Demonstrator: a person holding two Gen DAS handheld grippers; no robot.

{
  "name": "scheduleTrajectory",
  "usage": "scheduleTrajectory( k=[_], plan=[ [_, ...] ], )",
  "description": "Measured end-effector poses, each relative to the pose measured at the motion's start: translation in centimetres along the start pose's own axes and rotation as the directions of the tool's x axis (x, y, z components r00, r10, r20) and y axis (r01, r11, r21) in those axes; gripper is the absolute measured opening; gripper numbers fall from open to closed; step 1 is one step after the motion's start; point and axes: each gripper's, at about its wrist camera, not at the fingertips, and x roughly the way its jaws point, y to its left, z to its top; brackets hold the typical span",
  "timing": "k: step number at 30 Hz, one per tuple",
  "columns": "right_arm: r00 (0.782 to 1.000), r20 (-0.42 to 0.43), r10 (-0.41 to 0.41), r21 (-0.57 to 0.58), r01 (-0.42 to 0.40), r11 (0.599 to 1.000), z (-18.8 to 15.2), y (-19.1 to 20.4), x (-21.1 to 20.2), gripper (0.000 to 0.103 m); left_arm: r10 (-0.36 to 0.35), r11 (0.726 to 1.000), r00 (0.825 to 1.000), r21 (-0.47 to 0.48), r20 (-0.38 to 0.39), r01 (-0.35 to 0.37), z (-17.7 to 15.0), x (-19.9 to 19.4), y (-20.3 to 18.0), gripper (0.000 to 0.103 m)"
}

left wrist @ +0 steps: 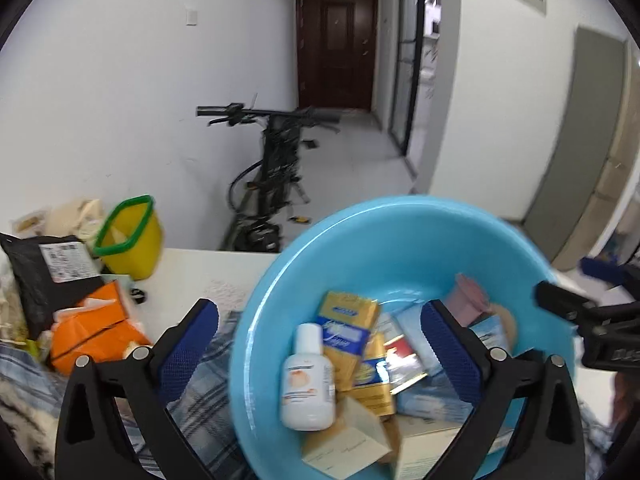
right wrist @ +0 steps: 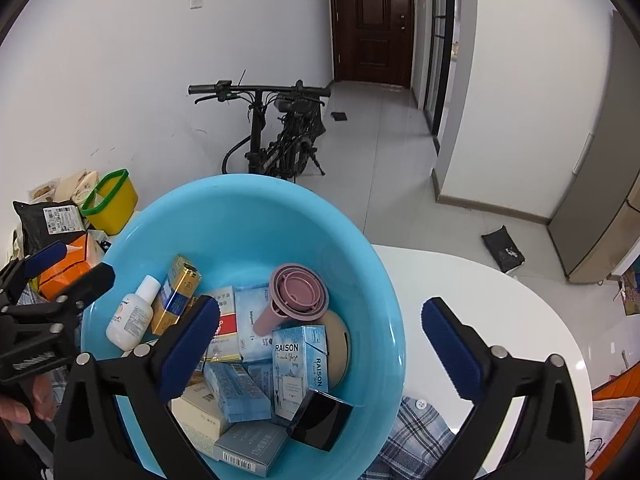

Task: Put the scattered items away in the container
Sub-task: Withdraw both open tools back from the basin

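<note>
A light blue plastic basin [left wrist: 400,240] [right wrist: 240,216] stands on a white table and holds several items: a white bottle [left wrist: 308,376] [right wrist: 134,314], a gold box [left wrist: 348,332] [right wrist: 176,294], a pink cup [right wrist: 294,298], pale blue boxes [right wrist: 298,364] and a black case [right wrist: 320,420]. My left gripper [left wrist: 320,344] is open, its jaws straddling the basin's left rim; it also shows in the right wrist view [right wrist: 68,268]. My right gripper [right wrist: 320,348] is open, straddling the basin's right rim; it also shows in the left wrist view [left wrist: 568,280]. Both are empty.
A plaid cloth [left wrist: 208,392] [right wrist: 416,432] lies under the basin. On the table's left stand a yellow bin with green rim [left wrist: 128,236] [right wrist: 110,200], an orange box [left wrist: 92,332] and a black parcel [left wrist: 44,276]. A bicycle [right wrist: 276,136] leans by the wall beyond.
</note>
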Motion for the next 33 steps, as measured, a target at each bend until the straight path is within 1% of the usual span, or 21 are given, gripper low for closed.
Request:
scheduleTrajectory(
  k=[1,4,9,12,14,16,18,20,23,25,30,33],
  plan=[
    [1.000,0.012,0.002,-0.002,-0.002,1.000,-0.1,0.1,-0.1,0.101,-0.008,1.000,1.000,-0.007,-0.006,0.008,0.0,-0.1,0.1,0.103],
    [0.999,0.043,0.001,0.000,-0.001,1.000,-0.2,0.1,-0.5,0.101,-0.002,1.000,1.000,-0.004,-0.011,0.002,-0.1,-0.2,0.1,0.103],
    [0.996,0.084,0.021,0.022,-0.023,0.999,-0.2,0.3,-1.4,0.101,0.023,0.999,0.999,0.037,0.036,-0.024,-0.7,-1.3,-0.3,0.103],
    [0.993,0.117,0.016,0.019,-0.018,1.000,-0.4,0.6,-2.3,0.101,0.016,0.998,0.997,0.065,0.074,-0.021,-1.2,-2.4,-0.6,0.103],
    [0.991,0.136,-0.006,0.007,0.005,1.000,-0.7,1.1,-3.0,0.101,0.019,0.995,0.996,0.095,0.082,-0.026,-1.6,-2.8,-1.0,0.103],
    [0.990,0.142,0.004,0.002,-0.004,1.000,-1.0,1.5,-3.6,0.101,0.023,0.993,0.997,0.114,0.075,-0.031,-2.1,-3.2,-1.2,0.103],
    [0.987,0.158,0.005,-0.003,-0.004,1.000,-1.3,1.9,-4.2,0.101,0.018,0.994,0.997,0.104,0.074,-0.025,-2.5,-4.0,-1.2,0.103],
    [0.984,0.176,0.005,-0.017,-0.002,1.000,-1.8,2.3,-5.0,0.101,0.028,0.996,0.996,0.086,0.090,-0.036,-2.9,-5.0,-1.1,0.103],
    [0.979,0.200,0.027,-0.027,-0.022,0.999,-2.7,2.7,-6.4,0.101,0.038,0.997,0.985,0.059,0.166,-0.048,-3.6,-7.6,-0.8,0.103],
    [0.976,0.213,0.049,-0.028,-0.044,0.999,-3.2,2.8,-7.3,0.101,0.038,0.998,0.981,0.050,0.188,-0.049,-4.0,-9.0,-0.5,0.103],
    [0.965,0.241,0.101,-0.016,-0.100,0.995,-5.2,3.0,-10.1,0.101,0.002,0.999,0.982,0.043,0.191,-0.010,-5.7,-11.6,0.0,0.103],
    [0.960,0.250,0.125,-0.027,-0.122,0.992,-7.0,3.2,-11.6,0.101,-0.018,0.999,0.975,0.031,0.224,0.012,-7.2,-13.1,0.5,0.103]
  ],
)
